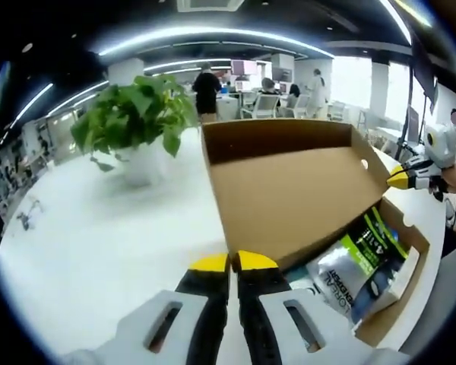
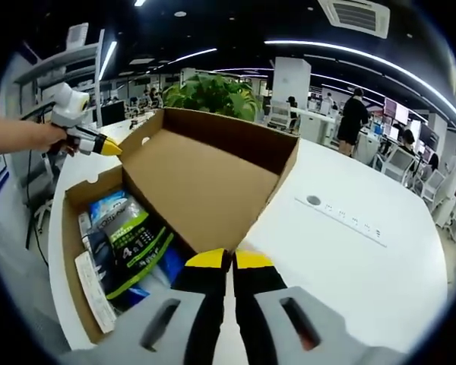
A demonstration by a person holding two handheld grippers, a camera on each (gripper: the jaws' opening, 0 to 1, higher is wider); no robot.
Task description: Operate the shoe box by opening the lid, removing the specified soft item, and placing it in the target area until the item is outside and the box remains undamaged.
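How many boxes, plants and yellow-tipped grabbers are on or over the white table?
Shoe box: 1
Potted plant: 1
Yellow-tipped grabbers: 2, the left gripper and the right gripper
Total: 4

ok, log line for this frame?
stage: lid open | left gripper: shut on lid edge | right gripper: shut on lid edge | pouches: inside shoe box | potted plant: on table

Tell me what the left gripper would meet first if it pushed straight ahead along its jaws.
Most likely the raised cardboard lid of the open shoe box: the left gripper, jaws together, sits right at its lower edge. Depth is hard to judge, so contact may already exist.
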